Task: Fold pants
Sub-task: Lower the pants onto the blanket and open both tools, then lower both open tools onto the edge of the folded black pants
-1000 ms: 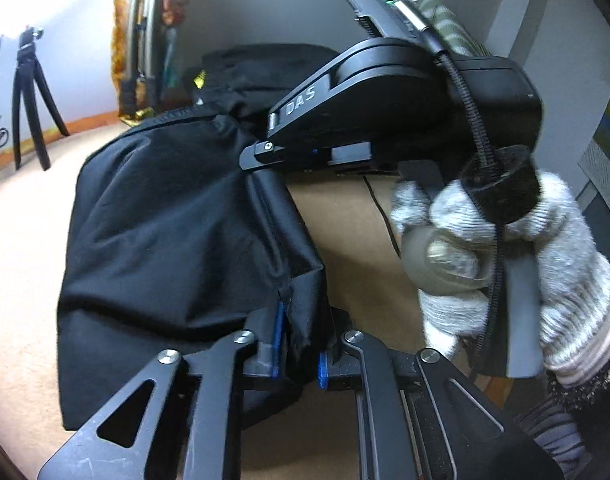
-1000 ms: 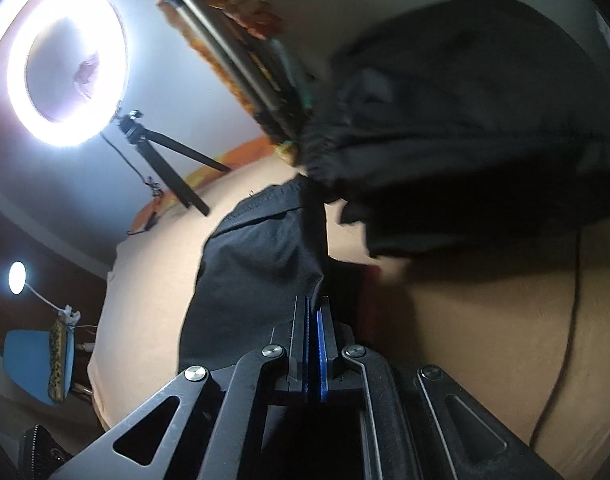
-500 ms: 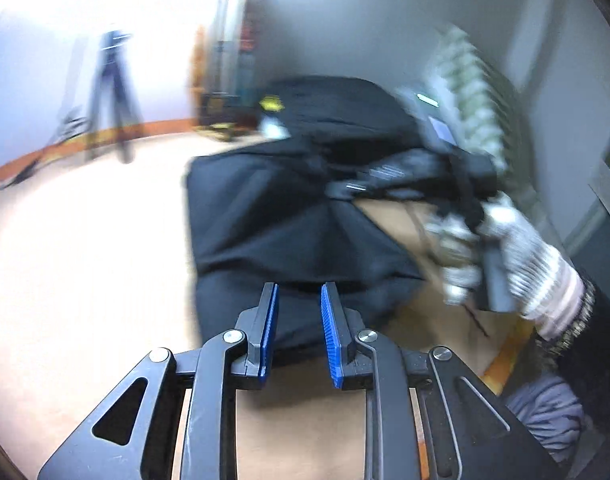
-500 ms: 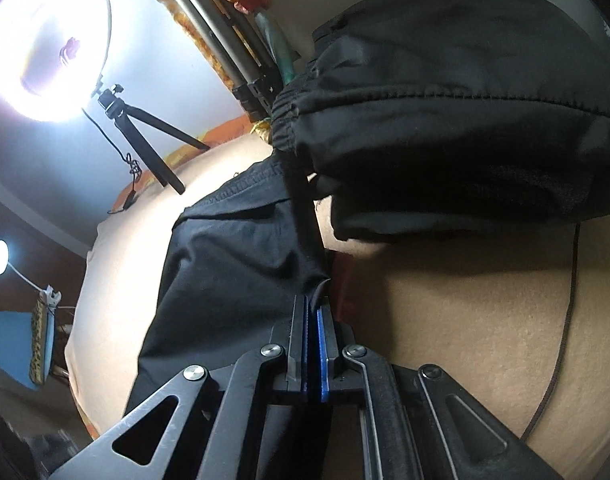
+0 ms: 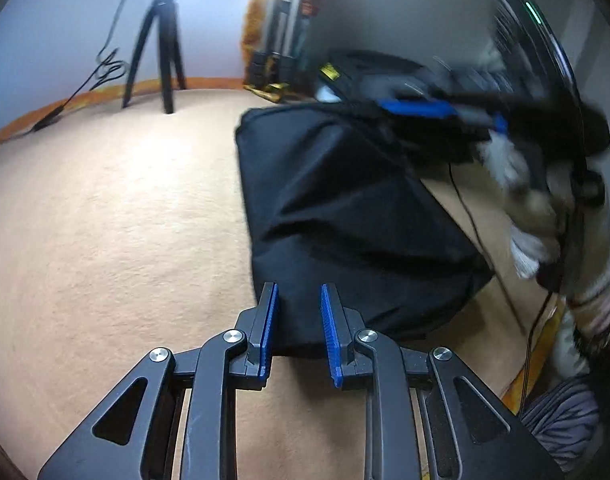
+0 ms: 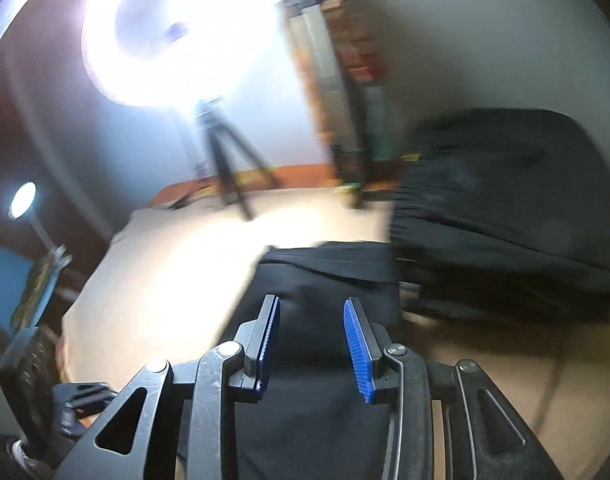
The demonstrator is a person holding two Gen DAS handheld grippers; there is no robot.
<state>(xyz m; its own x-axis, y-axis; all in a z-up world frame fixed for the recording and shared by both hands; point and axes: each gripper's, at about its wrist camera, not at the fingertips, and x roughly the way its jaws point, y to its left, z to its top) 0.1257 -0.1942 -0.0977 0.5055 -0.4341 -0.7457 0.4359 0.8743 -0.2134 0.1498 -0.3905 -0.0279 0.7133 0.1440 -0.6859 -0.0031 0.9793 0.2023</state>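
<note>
The right gripper [image 6: 311, 344] is showing its blue fingers [image 6: 355, 344] spread, having just been opening, with nothing pinched; the black pants [image 6: 317, 292] are lying folded on the tan counter [image 6: 177, 264] beneath them. The left gripper [image 5: 299, 332] is hovering with its fingers [image 5: 329, 332] slightly parted and empty over the near edge of the pants [image 5: 345, 216], while a gloved hand [image 5: 521, 216] is blurring at the right.

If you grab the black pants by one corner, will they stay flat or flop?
Probably flop: the black pants show soft creases and rounded folded edges. They likely drape rather than hold shape. On the tan cloth surface they would probably drag and bunch, not slide.
</note>
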